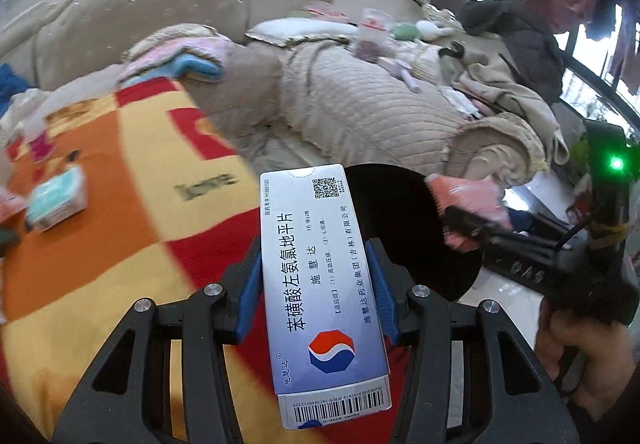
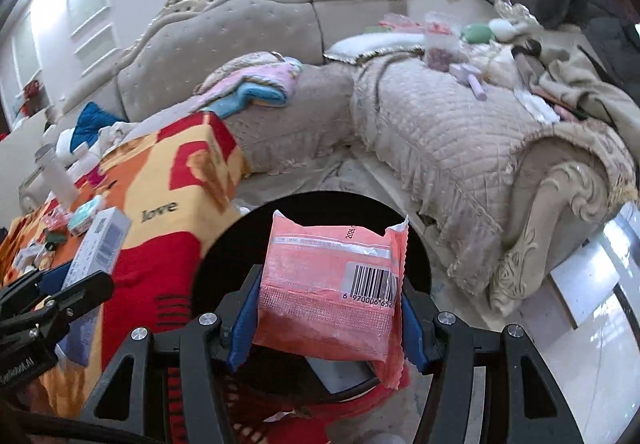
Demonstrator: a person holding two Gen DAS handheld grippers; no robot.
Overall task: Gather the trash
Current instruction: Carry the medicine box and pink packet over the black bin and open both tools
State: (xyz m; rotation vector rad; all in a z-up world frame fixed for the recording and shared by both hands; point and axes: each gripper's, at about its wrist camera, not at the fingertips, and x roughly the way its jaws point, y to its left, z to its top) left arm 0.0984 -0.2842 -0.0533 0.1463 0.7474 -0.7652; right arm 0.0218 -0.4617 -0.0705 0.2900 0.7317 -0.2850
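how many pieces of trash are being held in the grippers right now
2. A blue-white medicine box is clamped in the left gripper, and a pink snack wrapper in the right gripper, above a black-lined bin. More litter sits on the blanket.

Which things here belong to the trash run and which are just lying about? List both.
Job in hand:
- medicine box, clamped in the left gripper
- pink wrapper, clamped in the right gripper
- black bin below them

Lying about:
- teal packet on the patterned blanket
- folded towels
- sofa

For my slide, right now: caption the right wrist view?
Right gripper clamps a pink wrapper above the black bin.
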